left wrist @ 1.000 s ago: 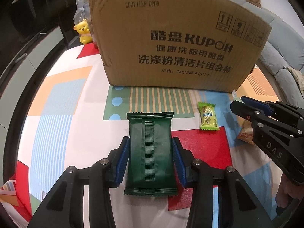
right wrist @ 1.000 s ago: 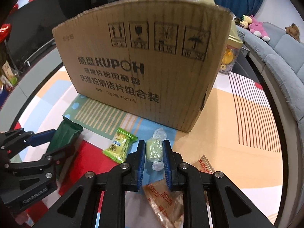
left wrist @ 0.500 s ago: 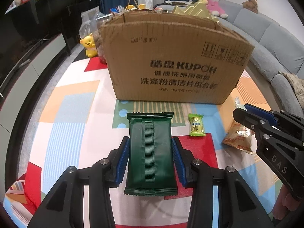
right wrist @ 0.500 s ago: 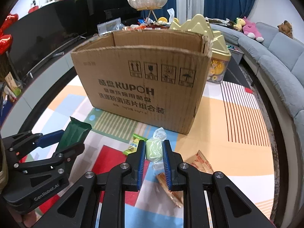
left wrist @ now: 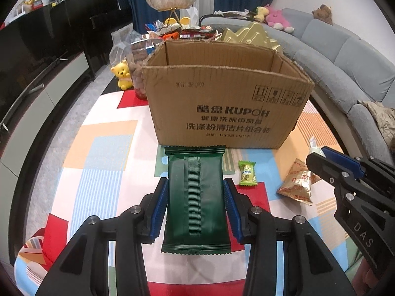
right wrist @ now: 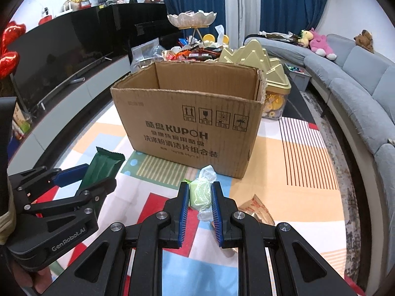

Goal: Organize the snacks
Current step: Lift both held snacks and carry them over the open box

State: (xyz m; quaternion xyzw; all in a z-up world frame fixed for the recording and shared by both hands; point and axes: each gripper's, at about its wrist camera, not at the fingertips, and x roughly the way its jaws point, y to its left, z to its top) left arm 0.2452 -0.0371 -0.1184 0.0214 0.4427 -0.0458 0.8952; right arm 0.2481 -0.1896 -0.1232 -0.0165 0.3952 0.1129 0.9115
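Note:
My left gripper (left wrist: 196,190) is shut on a dark green snack packet (left wrist: 195,197), held up off the patterned table in front of an open cardboard box (left wrist: 222,108). My right gripper (right wrist: 200,192) is shut on a pale green wrapped candy (right wrist: 200,194), also raised before the box (right wrist: 192,128). Seen from the right wrist, the left gripper (right wrist: 84,176) and its green packet (right wrist: 103,166) are at the left. In the left wrist view the right gripper (left wrist: 318,156) enters from the right. A small lime-green candy (left wrist: 247,173) and an orange-gold packet (left wrist: 298,185) lie on the table.
Behind the box stand a yellow bear figure (left wrist: 122,76), a jar of red snacks (left wrist: 139,74), a gold tiered container (right wrist: 269,74) and a pile of wrappers under a shell-shaped dish (right wrist: 191,18). A grey sofa (right wrist: 358,93) curves along the right.
Both grippers have risen with their snacks. The box's open top and inside walls now show, and the loose snacks on the table look smaller and farther below.

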